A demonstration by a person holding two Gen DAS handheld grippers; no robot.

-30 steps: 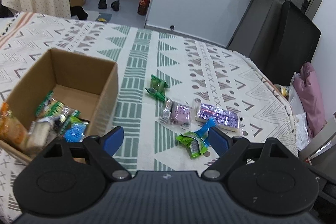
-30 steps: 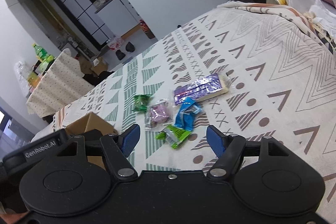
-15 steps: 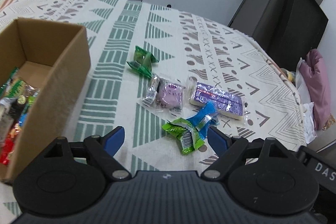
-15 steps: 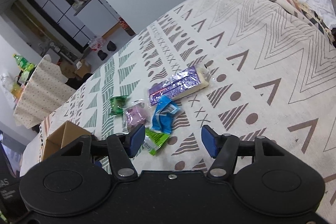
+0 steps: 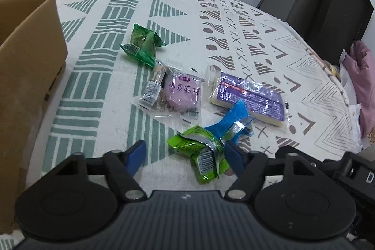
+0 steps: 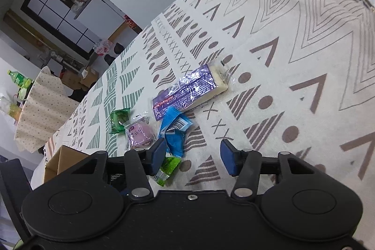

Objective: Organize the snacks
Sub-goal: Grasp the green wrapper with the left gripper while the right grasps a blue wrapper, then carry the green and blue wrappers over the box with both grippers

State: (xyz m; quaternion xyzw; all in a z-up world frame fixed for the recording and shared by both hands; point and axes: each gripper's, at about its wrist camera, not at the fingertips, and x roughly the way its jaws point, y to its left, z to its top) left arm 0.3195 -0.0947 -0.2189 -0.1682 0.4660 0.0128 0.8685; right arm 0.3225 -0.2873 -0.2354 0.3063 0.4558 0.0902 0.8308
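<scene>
The left gripper [image 5: 185,155] is hanging low over a patterned tablecloth [image 5: 234,22] with its two blue fingers [image 5: 137,154] spread wide and gripping nothing. A bright green snack packet [image 5: 200,154] is lying between those fingers, close to the right-hand one and seeming to touch it. A blue packet [image 5: 230,122] is lying against the far end of the green one, its tip resting on a long purple bar [image 5: 252,98] in a clear wrapper. To the left of the bar a pale purple cake [image 5: 181,91] in clear plastic is sitting flat, and beyond it a dark green packet [image 5: 143,45] is lying nearer the middle of the cloth. A cardboard box [image 5: 30,67] is standing at the left edge of this view, apart from the loose snacks; its inside is not showing here. The right gripper [image 6: 193,154] is also spread wide and empty, hovering over bare cloth just to the right of the same cluster. In its view the blue packet [image 6: 174,130] is lying just beyond its left finger [image 6: 157,152], the bright green packet [image 6: 167,169] is peeking out from beneath that finger, and the purple bar [image 6: 191,91] is lying farther ahead. The pale purple cake [image 6: 139,134] and the dark green packet [image 6: 119,120] are sitting to the left, with a corner of the box [image 6: 59,159] showing behind the gripper's body.
</scene>
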